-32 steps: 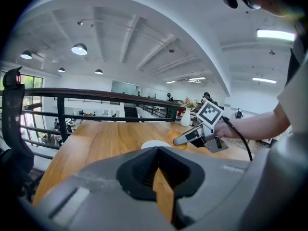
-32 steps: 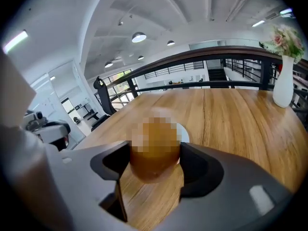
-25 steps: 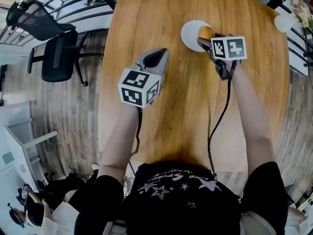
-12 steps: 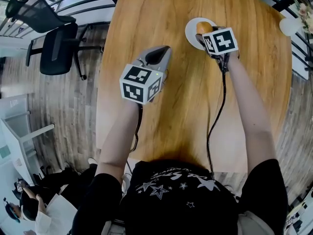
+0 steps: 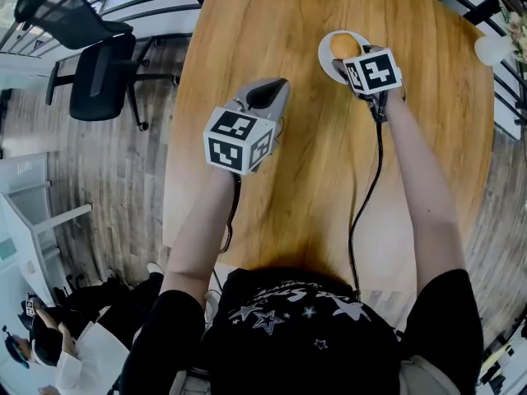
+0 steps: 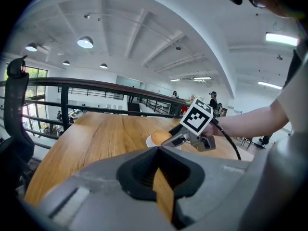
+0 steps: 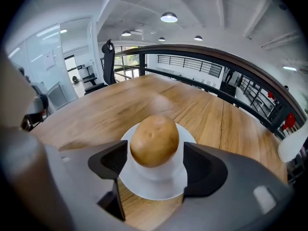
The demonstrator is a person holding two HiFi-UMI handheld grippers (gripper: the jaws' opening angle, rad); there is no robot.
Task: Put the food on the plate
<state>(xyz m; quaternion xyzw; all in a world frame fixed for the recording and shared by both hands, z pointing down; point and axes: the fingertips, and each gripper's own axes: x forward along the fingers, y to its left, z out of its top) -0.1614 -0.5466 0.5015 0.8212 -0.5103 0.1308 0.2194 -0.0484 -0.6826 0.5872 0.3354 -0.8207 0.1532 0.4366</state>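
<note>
Your right tool (image 7: 155, 153) has carried the food (image 7: 154, 141) forward since a second ago: back then the food hung over the plate's near edge in the tool's grip, and now it sits on the middle of the plate (image 7: 154, 189). Your left tool (image 5: 277, 85) has barely shifted.

The right tool's jaws are opening. The food, round and brown, stands directly between them and just ahead of the tool's body. A thin gap shows on each side, so neither pad presses on it. The jaws straddle the near half of the plate, one on each side of the food. The plate's white rim shows below the food and between the jaws, and its far edge lies beyond the fingertips. The plate rests flat on the wooden surface (image 5: 272, 23), which stretches away ahead of this tool.

Your left tool's jaws are closed, with the tips meeting and nothing held. Only a narrow wedge of the wood shows through behind the tips. This tool hovers over the surface well apart from the food. From it, the plate and the food lie ahead and to the right, with the right tool reaching in to them from the right.
</note>
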